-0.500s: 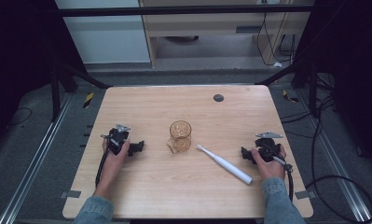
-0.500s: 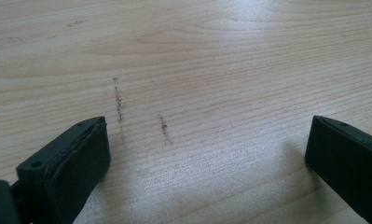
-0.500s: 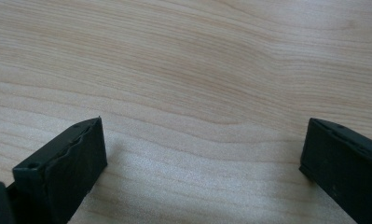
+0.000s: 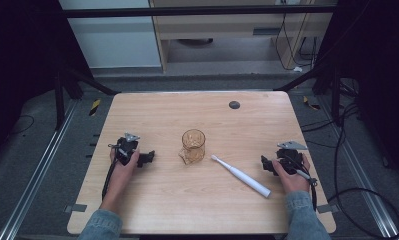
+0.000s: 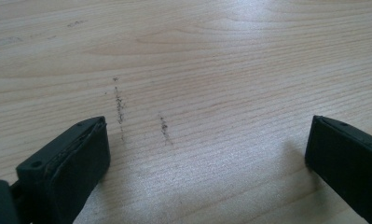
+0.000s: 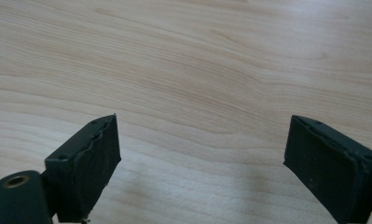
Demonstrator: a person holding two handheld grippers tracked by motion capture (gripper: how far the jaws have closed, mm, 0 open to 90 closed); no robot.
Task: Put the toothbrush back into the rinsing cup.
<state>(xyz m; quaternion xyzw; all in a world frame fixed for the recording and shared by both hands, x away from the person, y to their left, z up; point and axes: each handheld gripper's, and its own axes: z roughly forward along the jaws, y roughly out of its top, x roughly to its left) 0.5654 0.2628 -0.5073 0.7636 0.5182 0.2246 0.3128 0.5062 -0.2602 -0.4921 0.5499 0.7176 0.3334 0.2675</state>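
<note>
An amber glass cup point(image 4: 193, 146) stands upright in the middle of the wooden table point(image 4: 197, 200). Just right of it a white toothbrush point(image 4: 240, 175) lies flat, head toward the cup. My left gripper point(image 4: 148, 158) rests on the table left of the cup, jaws pointing right, held by a hand. In the left gripper view its jaws stand wide apart over bare wood point(image 5: 207, 130), so the left gripper point(image 5: 207, 144) is open. My right gripper point(image 4: 266, 164) rests right of the toothbrush, jaws pointing left. The right gripper point(image 6: 200, 144) is open with nothing between its jaws.
A small dark round spot point(image 4: 234, 104) sits near the table's far edge. Beyond the table are metal frame bars, a grey floor and cables point(image 4: 347, 150) at the right. Faint dark scuff marks point(image 5: 120, 107) show on the wood ahead of the left jaws.
</note>
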